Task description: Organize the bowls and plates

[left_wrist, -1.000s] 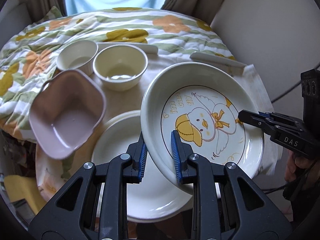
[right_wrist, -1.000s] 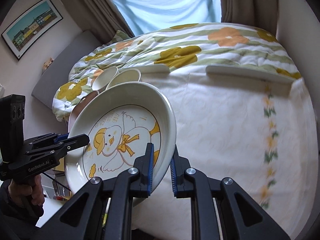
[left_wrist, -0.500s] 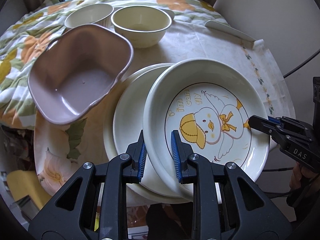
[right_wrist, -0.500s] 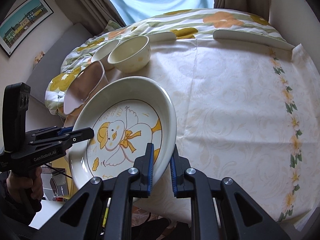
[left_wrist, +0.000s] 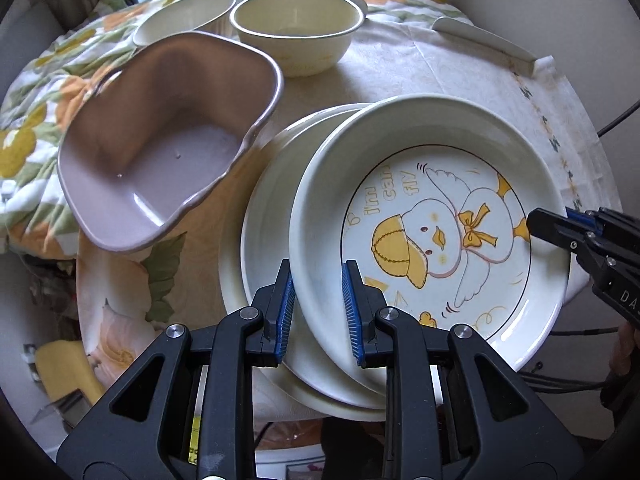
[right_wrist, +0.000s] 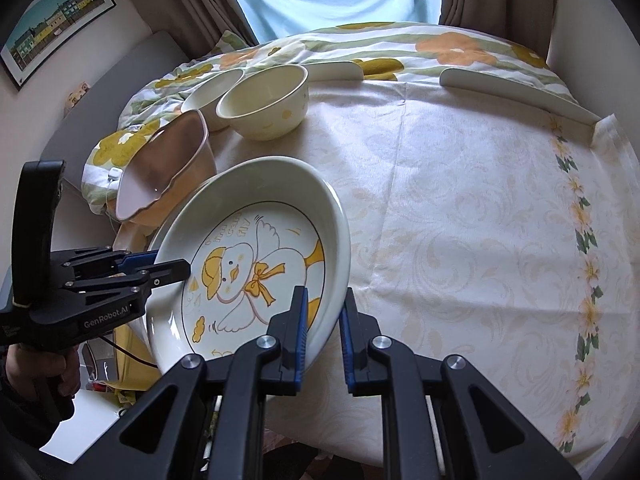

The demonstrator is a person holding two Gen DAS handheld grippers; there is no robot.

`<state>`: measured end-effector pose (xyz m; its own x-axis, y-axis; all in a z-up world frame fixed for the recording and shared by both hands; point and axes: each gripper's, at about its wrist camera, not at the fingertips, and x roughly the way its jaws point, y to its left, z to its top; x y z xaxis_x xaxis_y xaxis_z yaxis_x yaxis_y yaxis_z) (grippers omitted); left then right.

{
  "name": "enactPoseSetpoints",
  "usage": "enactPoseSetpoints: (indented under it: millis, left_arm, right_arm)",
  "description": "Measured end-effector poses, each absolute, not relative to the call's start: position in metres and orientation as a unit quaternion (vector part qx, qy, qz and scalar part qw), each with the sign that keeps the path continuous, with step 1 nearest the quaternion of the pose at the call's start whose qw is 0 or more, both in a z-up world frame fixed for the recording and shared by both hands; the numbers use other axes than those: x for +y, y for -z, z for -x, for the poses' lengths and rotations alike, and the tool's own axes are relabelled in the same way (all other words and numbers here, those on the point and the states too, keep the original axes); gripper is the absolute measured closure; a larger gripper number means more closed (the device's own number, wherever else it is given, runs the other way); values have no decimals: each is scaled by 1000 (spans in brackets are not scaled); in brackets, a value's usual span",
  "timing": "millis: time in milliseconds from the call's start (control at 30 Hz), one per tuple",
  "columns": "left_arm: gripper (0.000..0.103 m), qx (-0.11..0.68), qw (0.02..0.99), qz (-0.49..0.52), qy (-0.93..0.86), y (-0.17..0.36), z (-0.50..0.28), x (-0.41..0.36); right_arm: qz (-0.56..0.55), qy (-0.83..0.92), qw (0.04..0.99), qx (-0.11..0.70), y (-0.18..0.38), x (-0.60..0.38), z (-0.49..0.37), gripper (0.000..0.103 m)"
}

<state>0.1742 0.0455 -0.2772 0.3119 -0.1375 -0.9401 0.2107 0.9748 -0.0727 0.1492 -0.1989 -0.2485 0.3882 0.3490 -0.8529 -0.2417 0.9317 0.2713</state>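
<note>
A white deep plate with a yellow duck drawing [left_wrist: 432, 232] [right_wrist: 256, 268] is held at both sides. My left gripper [left_wrist: 318, 304] is shut on its near rim. My right gripper [right_wrist: 323, 336] straddles the opposite rim, its jaws a little wider than the rim. The duck plate hangs low over a stack of plain cream plates [left_wrist: 268, 224] on the table. A mauve square bowl [left_wrist: 168, 140] [right_wrist: 164, 172] sits to the left. Two cream bowls stand behind it, one nearer [left_wrist: 296, 28] [right_wrist: 264, 100] and one further [left_wrist: 184, 16] [right_wrist: 212, 88].
The round table has a cream cloth [right_wrist: 460, 216] with a flower border. Flowered bedding [right_wrist: 360, 44] lies behind it. Two white curved pieces [right_wrist: 512, 92] sit at the table's far edge. A wall is to the right.
Both grippers carried the duck plate down and toward the plain plate stack, over which it now sits lower. The right gripper's jaws have spread slightly on the rim.
</note>
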Motion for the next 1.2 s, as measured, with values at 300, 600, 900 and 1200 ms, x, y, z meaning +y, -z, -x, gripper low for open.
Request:
enactPoseSetpoints:
  millis: [300, 600, 900, 1200]
  left_arm:
    - [83, 566, 816, -83, 86, 275, -172, 35]
    - [83, 569, 812, -110, 70, 274, -169, 34]
    - [83, 570, 813, -107, 57, 272, -165, 33]
    - [83, 573, 812, -101, 48, 270, -162, 33]
  right_arm:
    - [-17, -183, 833, 522, 248, -191, -152, 89]
    - [16, -186, 832, 523, 251, -182, -160, 89]
    - [49, -180, 834, 519, 253, -173, -161, 89]
    - [73, -175, 838, 511, 253, -168, -162, 89]
